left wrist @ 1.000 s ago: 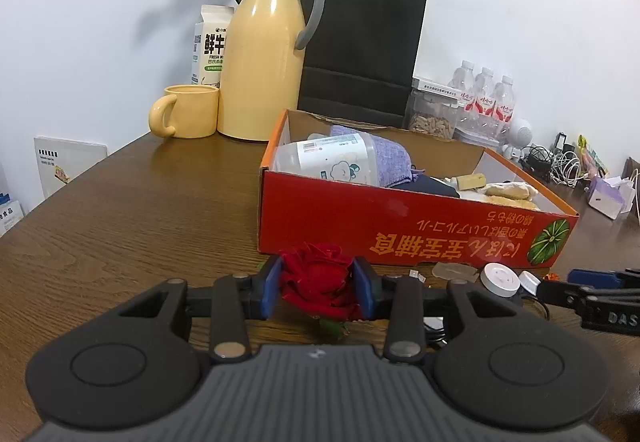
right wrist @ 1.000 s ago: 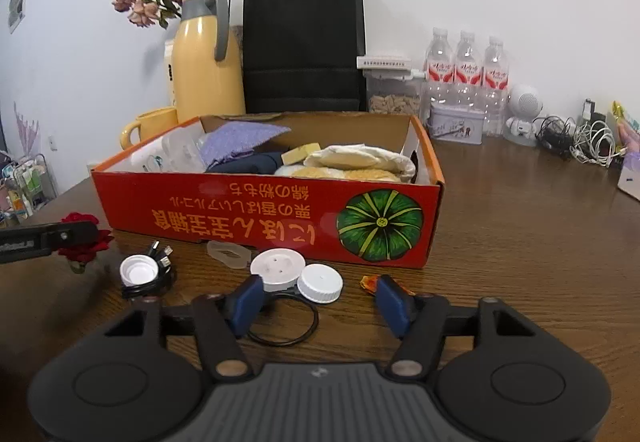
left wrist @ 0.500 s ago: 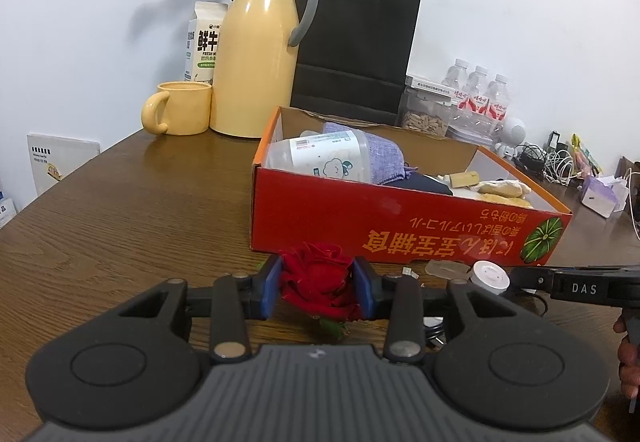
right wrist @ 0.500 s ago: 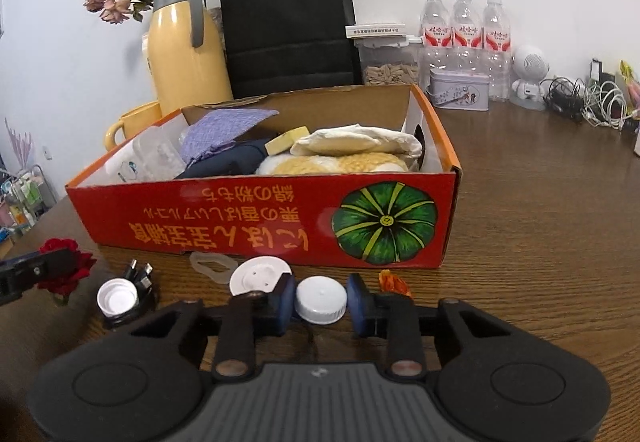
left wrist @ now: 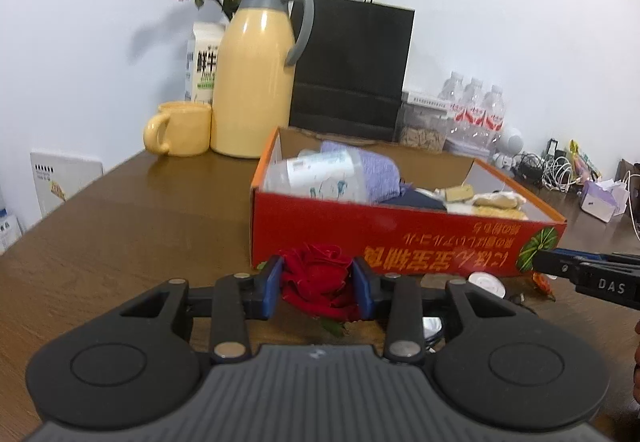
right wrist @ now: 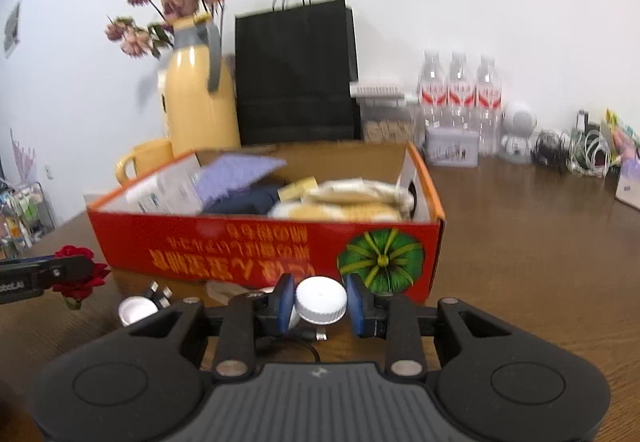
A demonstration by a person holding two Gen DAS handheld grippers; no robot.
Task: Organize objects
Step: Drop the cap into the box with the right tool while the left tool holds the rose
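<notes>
My left gripper (left wrist: 318, 288) is shut on a red rose (left wrist: 316, 284) and holds it above the table in front of the red cardboard box (left wrist: 400, 238). My right gripper (right wrist: 320, 302) is shut on a white bottle cap (right wrist: 321, 301) and holds it lifted in front of the box (right wrist: 260, 246). The box holds a plastic bottle (left wrist: 316, 177), a purple cloth (left wrist: 380, 173) and yellow sponges (right wrist: 348, 201). The rose and left gripper show at the left of the right wrist view (right wrist: 78, 274).
On the table before the box lie another white cap (right wrist: 134, 310), a white disc (left wrist: 486, 282), a black cable (right wrist: 304, 338) and an orange scrap (left wrist: 542, 282). Behind stand a yellow jug (left wrist: 254, 81), a yellow mug (left wrist: 180, 127), a black bag (left wrist: 352, 65) and water bottles (right wrist: 460, 89).
My right gripper closed on the white bottle cap and lifted it off the table. My left gripper rose a little with the rose still in it.
</notes>
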